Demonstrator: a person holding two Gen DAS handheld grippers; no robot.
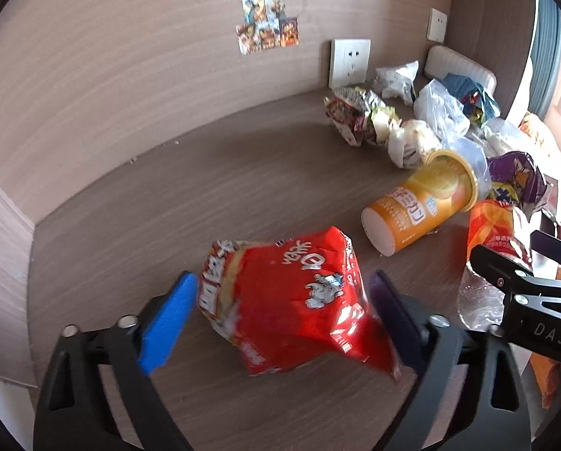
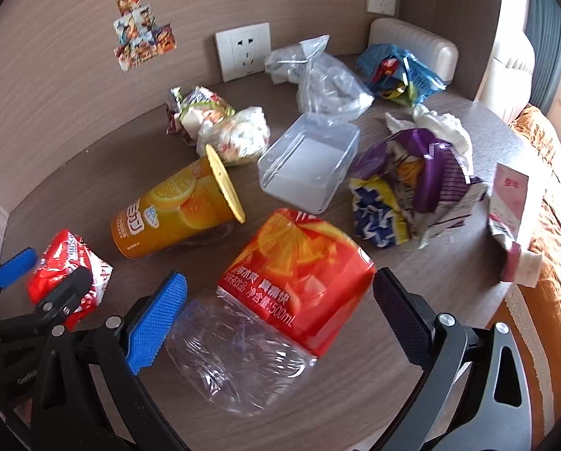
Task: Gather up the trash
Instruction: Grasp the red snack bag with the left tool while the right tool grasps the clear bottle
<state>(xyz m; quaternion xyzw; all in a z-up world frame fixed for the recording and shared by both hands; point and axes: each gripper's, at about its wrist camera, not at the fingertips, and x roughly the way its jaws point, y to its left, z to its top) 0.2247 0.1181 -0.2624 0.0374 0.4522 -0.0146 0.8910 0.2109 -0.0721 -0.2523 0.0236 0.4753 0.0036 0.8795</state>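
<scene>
A brown wood-grain table (image 1: 130, 195) sits in a corner of panelled walls, with a wall socket (image 2: 243, 50) and a cluster of stickers (image 1: 267, 18) on the back panel. The left hand-held gripper (image 1: 282, 297) stands spread around a red snack bag (image 1: 291, 300), the blue pad just clear of the bag's left edge, the dark pad at its right edge; whether that pad touches I cannot tell. Beside it, the right hand-held gripper (image 2: 278, 300) is spread wide over a crushed clear bottle (image 2: 265, 323) with an orange label, neither pad touching it. Just beyond lies an orange cup (image 2: 175, 210) on its side, mouth toward an open clear plastic box (image 2: 306, 165) that looks empty. Further out are crumpled wrappers (image 2: 212, 120), clear plastic bags (image 2: 325, 82), a blue bag (image 2: 400, 71), a purple wrapper (image 2: 419, 180) and a pink carton (image 2: 509, 206) near the table's right edge. The table's left part is bare up to the walls.
</scene>
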